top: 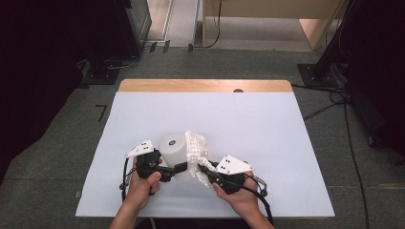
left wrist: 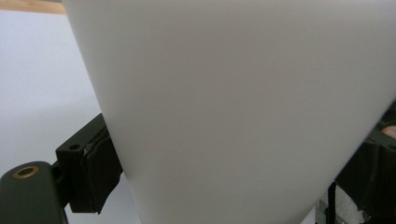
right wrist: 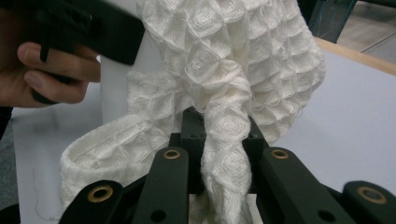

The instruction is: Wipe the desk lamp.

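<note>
Working over the white-covered wooden table (top: 248, 119) on grey carpet (top: 57, 157), my left gripper (top: 179, 168) clamped the smooth white cylinder (top: 173, 148); my right gripper (right wrist: 223, 135) pinched the white waffle-knit cloth (right wrist: 233, 60).

cylinder (top: 173, 149): smooth matt white plastic | cloth (right wrist: 233, 70): white waffle-knit, rough | bench (top: 258, 124): matt white sheet, wood edge | tongs: matt black

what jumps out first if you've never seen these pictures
The eye goes to the white cylinder standing near the front of the white table, clamped at its sides by the left gripper. Beside it hangs a knitted white cloth with a raised diamond pattern, draped against the cylinder; the right gripper is shut on a bunched strip of it.
</note>
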Demonstrator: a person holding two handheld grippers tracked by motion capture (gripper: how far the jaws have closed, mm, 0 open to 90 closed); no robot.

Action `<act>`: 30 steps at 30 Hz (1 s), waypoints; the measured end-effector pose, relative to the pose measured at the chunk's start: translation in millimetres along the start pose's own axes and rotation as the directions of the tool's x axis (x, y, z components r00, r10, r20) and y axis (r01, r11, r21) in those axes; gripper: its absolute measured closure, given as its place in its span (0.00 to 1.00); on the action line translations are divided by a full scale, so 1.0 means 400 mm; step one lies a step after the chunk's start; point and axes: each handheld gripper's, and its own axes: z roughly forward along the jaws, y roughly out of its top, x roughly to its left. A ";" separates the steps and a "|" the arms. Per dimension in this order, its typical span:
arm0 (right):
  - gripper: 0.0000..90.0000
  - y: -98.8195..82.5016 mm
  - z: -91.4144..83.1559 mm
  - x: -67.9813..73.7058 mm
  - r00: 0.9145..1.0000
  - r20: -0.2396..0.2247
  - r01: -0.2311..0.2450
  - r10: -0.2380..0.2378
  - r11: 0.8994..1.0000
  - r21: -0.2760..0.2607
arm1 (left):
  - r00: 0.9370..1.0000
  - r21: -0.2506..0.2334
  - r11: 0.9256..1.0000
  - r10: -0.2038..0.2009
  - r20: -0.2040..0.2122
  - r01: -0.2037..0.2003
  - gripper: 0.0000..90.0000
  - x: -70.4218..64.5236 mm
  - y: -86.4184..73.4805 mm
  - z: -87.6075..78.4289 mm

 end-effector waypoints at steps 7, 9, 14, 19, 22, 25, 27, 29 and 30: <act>0.87 0.021 -0.032 -0.016 0.999 0.033 -0.009 0.011 0.998 -0.055 | 0.998 0.099 0.994 0.049 0.024 -0.051 0.09 -0.032 -0.022 0.060; 0.87 0.024 -0.041 -0.024 0.999 0.043 -0.016 0.019 0.997 -0.072 | 0.997 0.126 0.990 0.063 0.041 -0.067 0.09 -0.044 -0.029 0.076; 0.87 0.031 -0.056 -0.033 0.998 0.059 -0.028 0.034 0.994 -0.104 | 0.995 0.151 0.984 0.092 0.048 -0.098 0.09 -0.058 -0.034 0.096; 0.87 0.019 -0.043 -0.030 0.998 0.046 -0.028 0.032 0.997 -0.075 | 0.997 0.096 0.993 0.065 0.035 -0.068 0.09 -0.043 -0.021 0.069; 0.87 0.008 -0.025 -0.024 0.999 0.036 -0.024 0.025 0.999 -0.040 | 0.999 0.064 0.997 0.052 0.010 -0.053 0.09 -0.031 -0.010 0.044; 0.87 0.001 -0.011 -0.017 0.999 0.025 -0.025 0.025 1.000 -0.017 | 1.000 0.010 1.000 0.023 -0.003 -0.023 0.09 -0.019 0.001 0.020; 0.87 -0.004 -0.003 -0.013 1.000 0.017 -0.024 0.024 1.000 -0.004 | 1.000 -0.019 1.000 0.008 -0.012 -0.008 0.09 -0.013 0.006 0.007; 0.87 -0.008 0.004 -0.009 1.000 0.011 -0.022 0.022 1.000 0.010 | 1.000 -0.031 1.000 0.005 -0.018 -0.006 0.09 -0.009 0.010 -0.002; 0.87 -0.009 0.007 -0.008 1.000 0.008 -0.022 0.022 1.000 0.017 | 1.000 -0.030 0.999 0.012 -0.022 -0.013 0.09 -0.007 0.011 -0.004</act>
